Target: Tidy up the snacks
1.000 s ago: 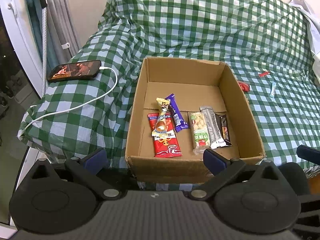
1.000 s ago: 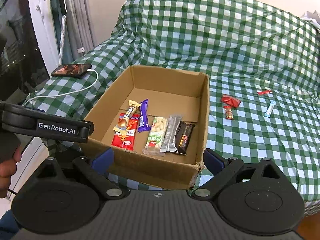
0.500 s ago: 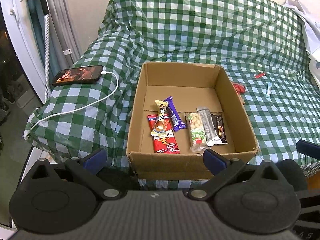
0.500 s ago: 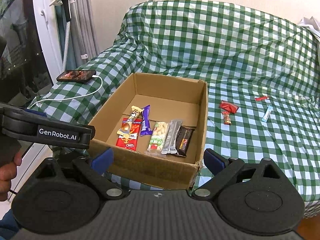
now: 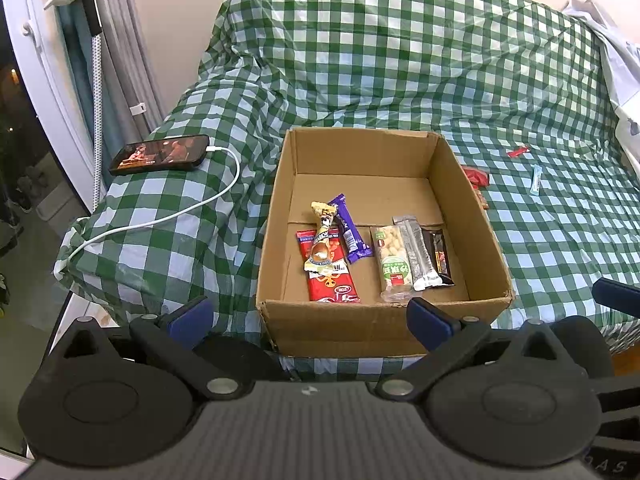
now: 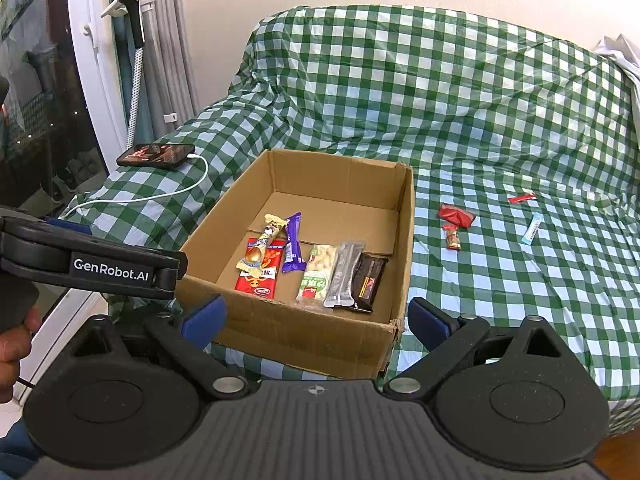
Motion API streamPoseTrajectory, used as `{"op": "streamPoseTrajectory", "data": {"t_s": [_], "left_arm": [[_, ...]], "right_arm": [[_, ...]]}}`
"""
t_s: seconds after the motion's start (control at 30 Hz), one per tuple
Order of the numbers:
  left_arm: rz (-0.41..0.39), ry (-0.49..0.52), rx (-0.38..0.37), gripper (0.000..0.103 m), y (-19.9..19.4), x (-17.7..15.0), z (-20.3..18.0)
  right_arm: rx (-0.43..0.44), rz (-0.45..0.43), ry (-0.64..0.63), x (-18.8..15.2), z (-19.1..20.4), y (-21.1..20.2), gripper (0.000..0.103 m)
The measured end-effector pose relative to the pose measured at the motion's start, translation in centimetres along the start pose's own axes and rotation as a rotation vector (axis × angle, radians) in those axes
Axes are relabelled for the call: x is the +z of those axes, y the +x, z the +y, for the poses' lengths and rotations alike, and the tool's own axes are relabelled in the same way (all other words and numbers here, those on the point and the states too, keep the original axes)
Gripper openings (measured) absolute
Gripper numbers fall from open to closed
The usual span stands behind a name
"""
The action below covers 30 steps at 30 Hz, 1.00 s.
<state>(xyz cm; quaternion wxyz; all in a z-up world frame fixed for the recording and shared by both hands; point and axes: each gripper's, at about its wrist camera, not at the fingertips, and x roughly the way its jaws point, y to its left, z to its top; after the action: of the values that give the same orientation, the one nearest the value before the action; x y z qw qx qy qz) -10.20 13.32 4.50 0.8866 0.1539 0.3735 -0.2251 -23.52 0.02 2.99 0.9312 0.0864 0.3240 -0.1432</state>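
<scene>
- Cardboard box (image 6: pixel 404 240): sits open-topped at the near edge of a sofa under a green-and-white checked cover (image 6: pixel 440 100); I hold both grippers just short of its front wall.
- My left gripper (image 5: pixel 308 314): jaws spread wide, blue fingertips (image 5: pixel 190 314) apart, nothing held between them. It also shows at the left of the right wrist view, a hand (image 6: pixel 16 344) on its handle.
- My right gripper (image 6: pixel 318 316): jaws likewise spread wide, gripping nothing.
- Box contents, left group: a red packet (image 5: pixel 332 280) lies flat on the floor of the box; a gold-and-white wrapped snack (image 5: pixel 322 240) lies on top of it; a purple bar (image 5: pixel 350 232) lies just to its right, touching it near the far end.
- Box contents, right group: a clear pack with a green label (image 5: pixel 392 262), a silver bar (image 5: pixel 418 252) and a dark brown bar (image 5: pixel 440 256) lie side by side, each touching the next.
- Snacks outside the box, on the cover to its right: a red pouch (image 6: pixel 456 216) with a small red-and-brown packet (image 6: pixel 452 237) just beside it; farther right, a slim red stick (image 6: pixel 522 198) and a pale blue stick (image 6: pixel 532 229), well apart from the box.
- Left of the box: a phone (image 5: pixel 160 154) with its screen lit, lying flat, a white cable (image 5: pixel 168 216) plugged into it and trailing toward the near corner.
</scene>
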Motion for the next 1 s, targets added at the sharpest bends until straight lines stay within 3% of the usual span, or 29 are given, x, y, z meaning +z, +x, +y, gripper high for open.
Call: {"op": "streamPoseTrajectory", "data": {"t_s": [1.0], "left_arm": [[0.023,0.011,0.006,0.103,0.7,-0.2,0.2]], "right_arm": [[0.003,0.012,0.007,-1.2,-0.6,-0.3,0.098]]}}
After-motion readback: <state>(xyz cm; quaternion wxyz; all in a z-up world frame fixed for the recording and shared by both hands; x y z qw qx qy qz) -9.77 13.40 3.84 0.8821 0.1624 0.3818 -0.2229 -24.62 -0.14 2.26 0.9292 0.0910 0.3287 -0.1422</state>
